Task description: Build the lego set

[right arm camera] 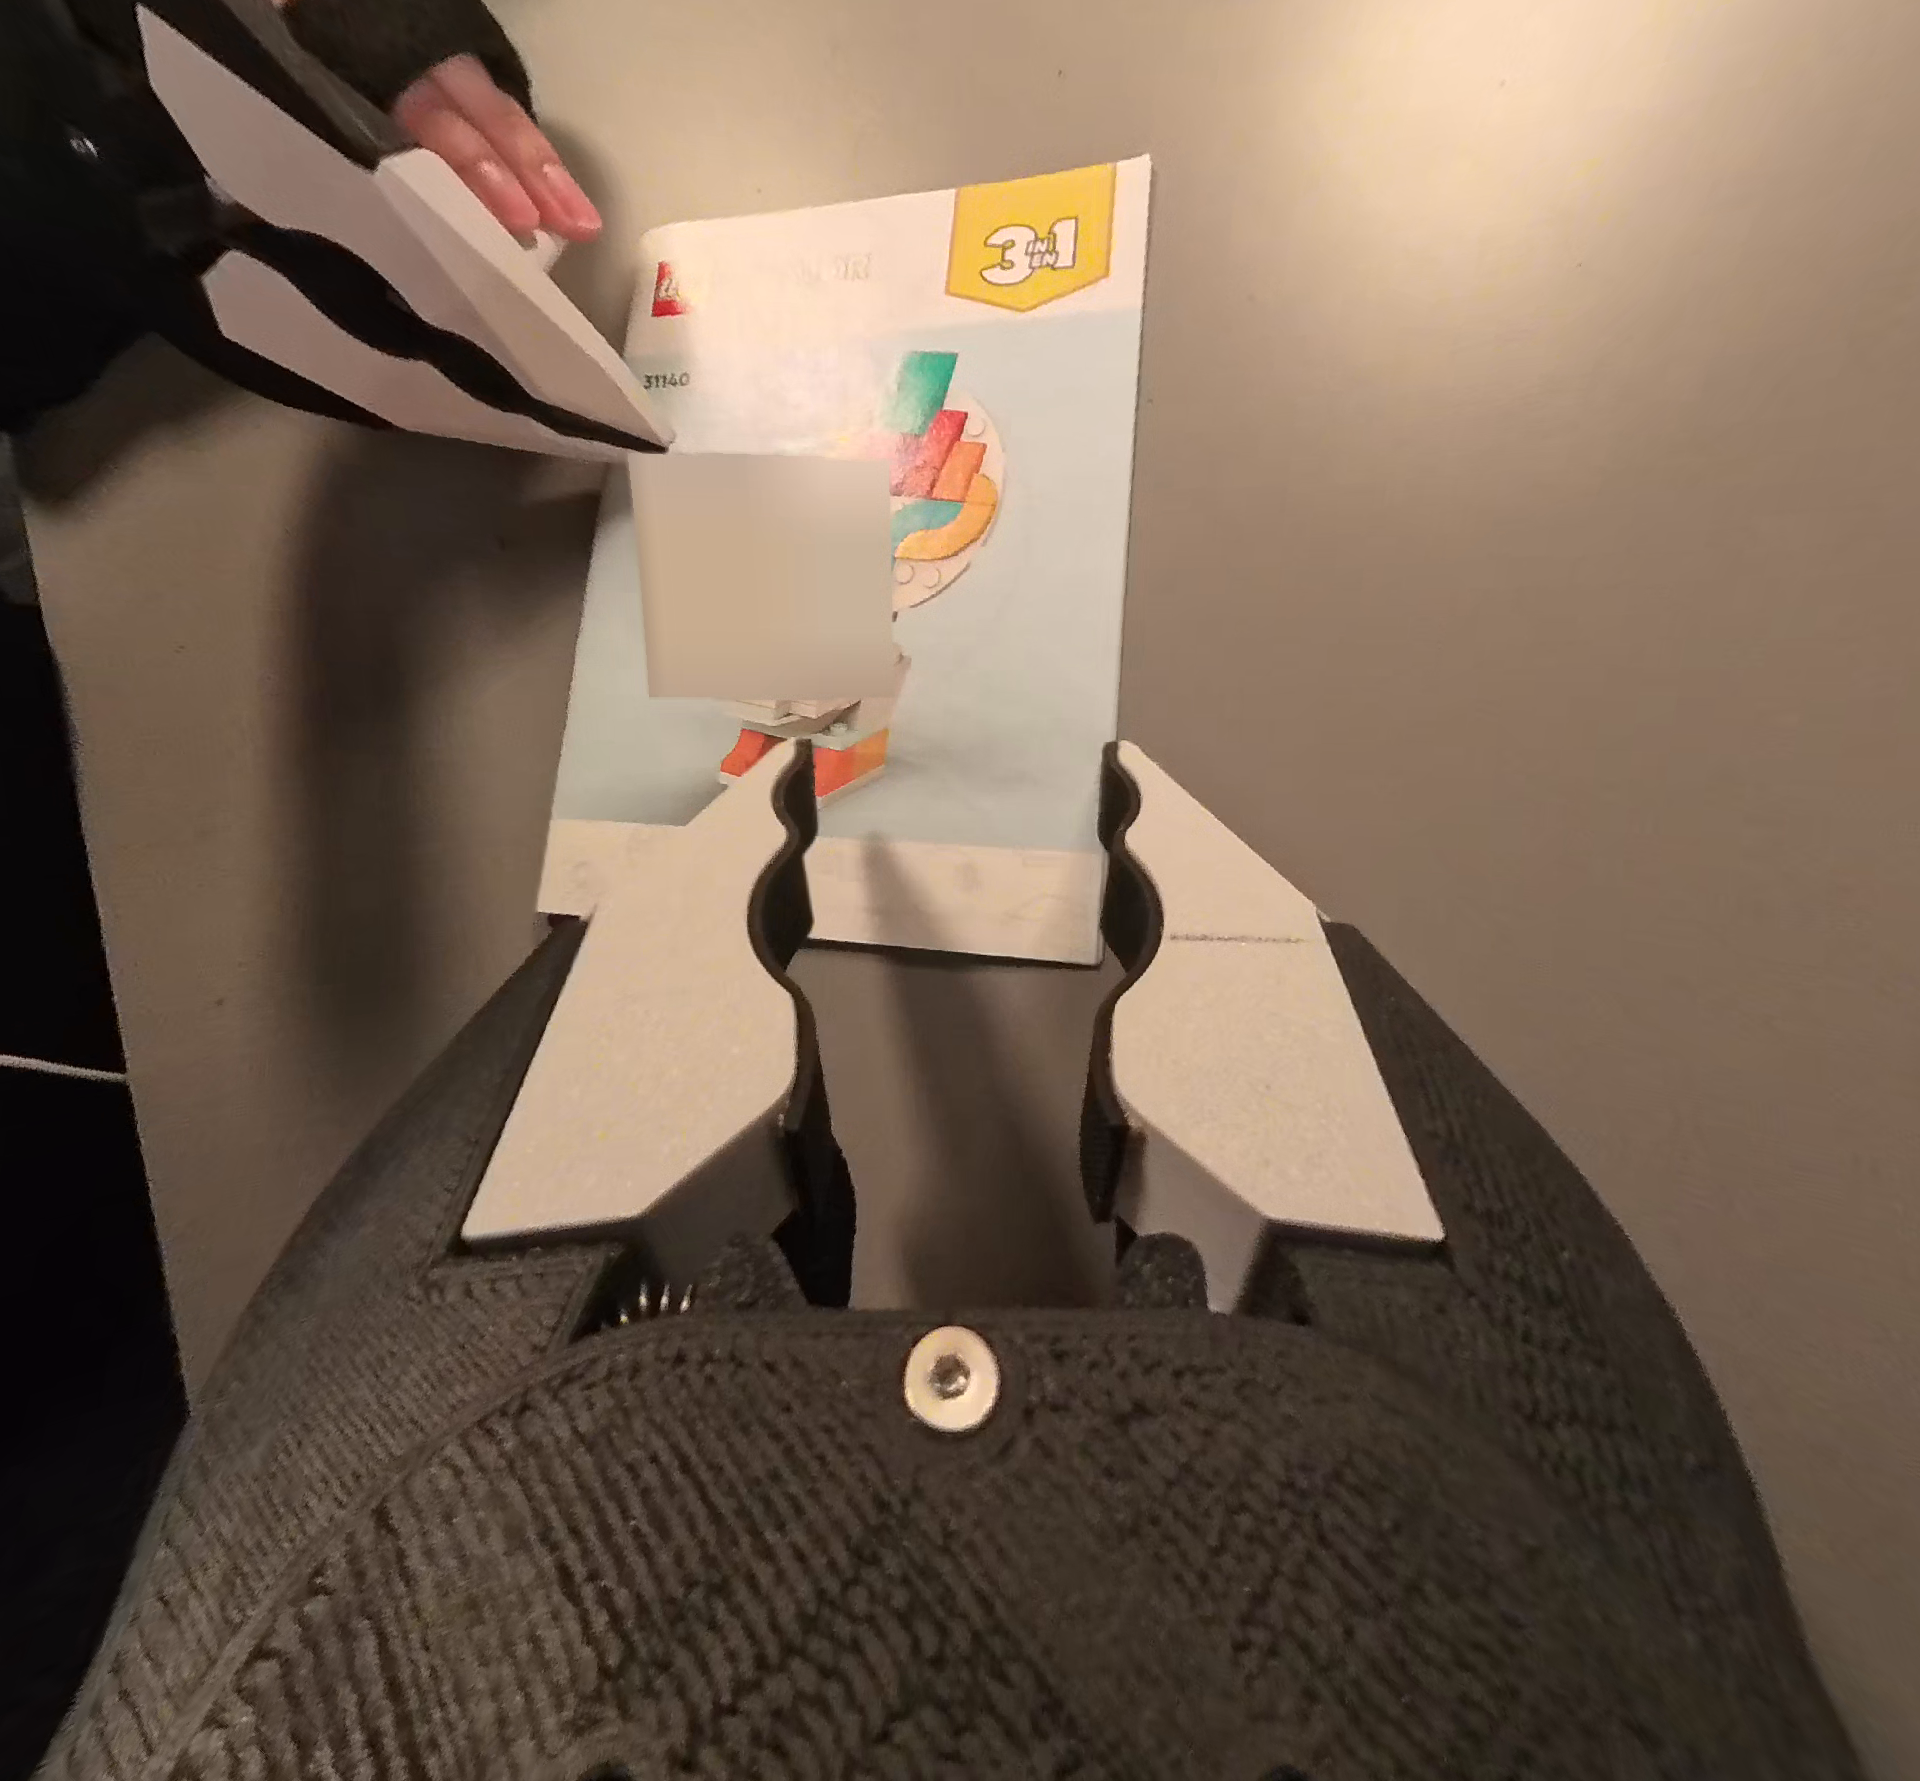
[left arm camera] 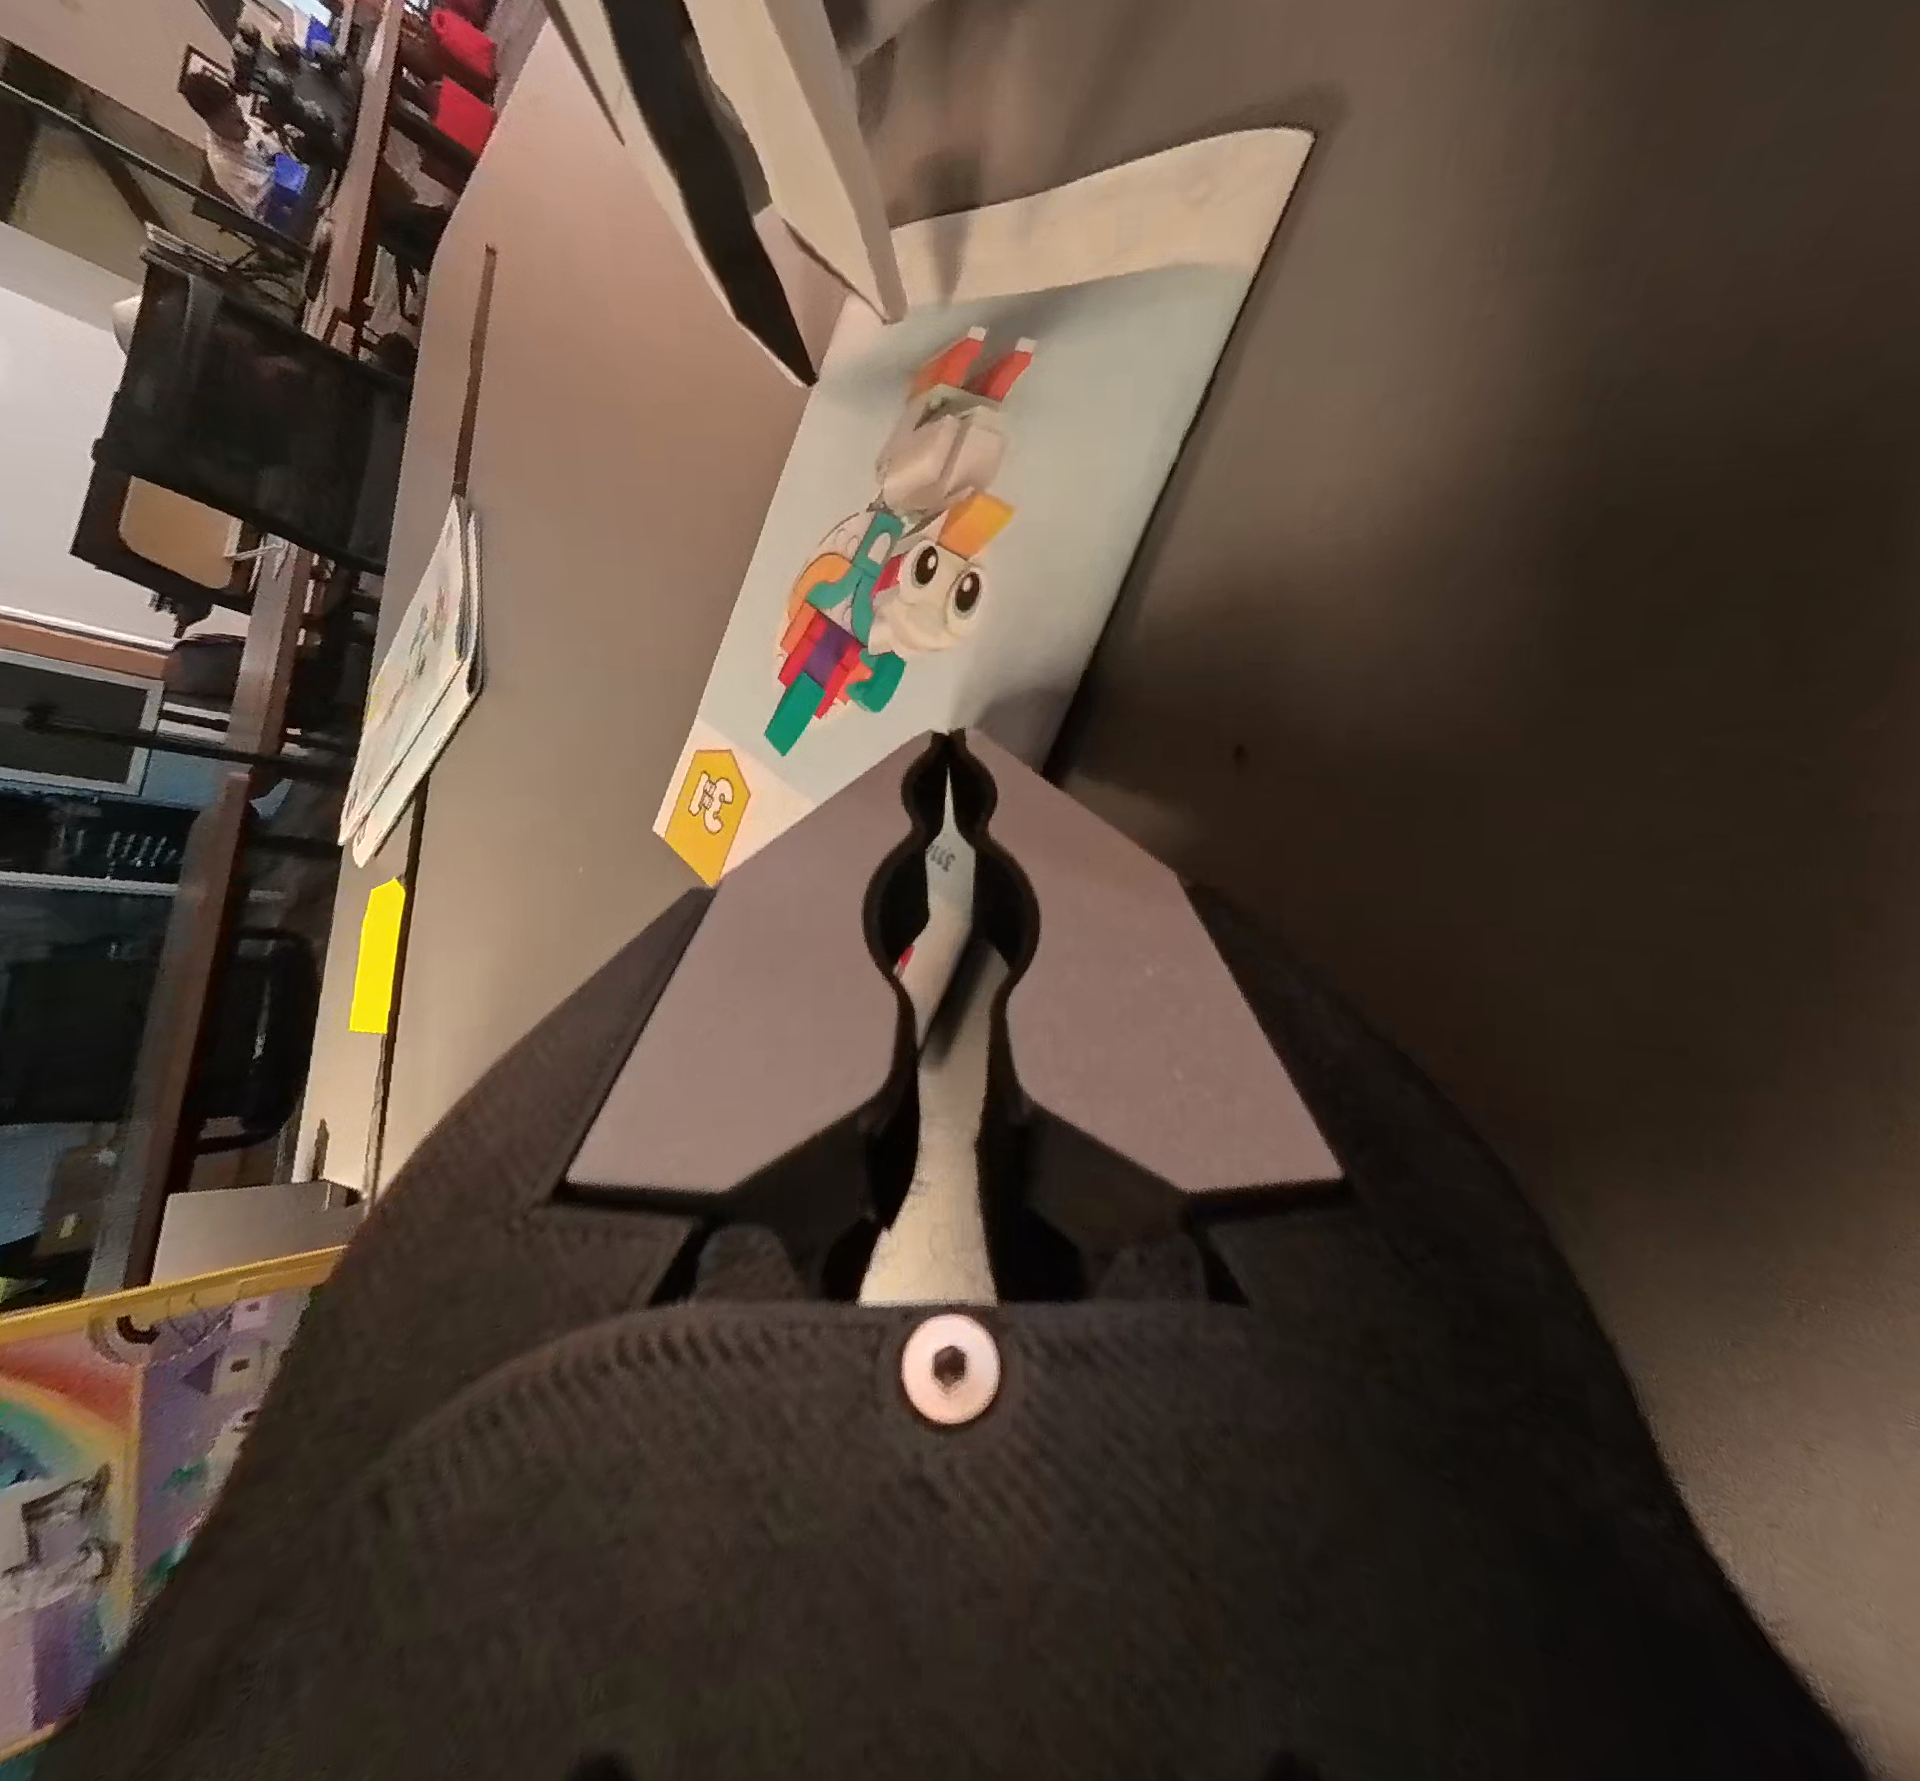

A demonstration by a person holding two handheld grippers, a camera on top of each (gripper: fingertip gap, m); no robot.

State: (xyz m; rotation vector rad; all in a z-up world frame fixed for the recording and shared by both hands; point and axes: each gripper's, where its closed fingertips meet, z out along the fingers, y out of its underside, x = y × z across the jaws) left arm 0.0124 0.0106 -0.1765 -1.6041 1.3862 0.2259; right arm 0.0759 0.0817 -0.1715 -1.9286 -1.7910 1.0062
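A lego instruction booklet (right arm camera: pixel 1023 588) with a light blue cover lies on the grey table (right arm camera: pixel 1455 484). My left gripper (left arm camera: pixel 948 744) is shut on the booklet (left arm camera: pixel 1091 443), and a white sheet runs back between its fingers. In the right wrist view the left gripper (right arm camera: pixel 657 439) pinches the booklet's left edge, held by a hand in a black fingerless glove (right arm camera: pixel 416 38). My right gripper (right arm camera: pixel 956 763) is open and empty, hovering over the booklet's near edge. It also shows in the left wrist view (left arm camera: pixel 847 339) above the booklet's far end.
A second booklet (left arm camera: pixel 416 682) lies at the table's far edge, next to a strip of yellow tape (left arm camera: pixel 376 957). A lego box with a rainbow picture (left arm camera: pixel 73 1503) sits near the left gripper. Shelves with bins (left arm camera: pixel 312 121) stand beyond the table. The gap from one gripper's tips to the other's is roughly 11 cm.
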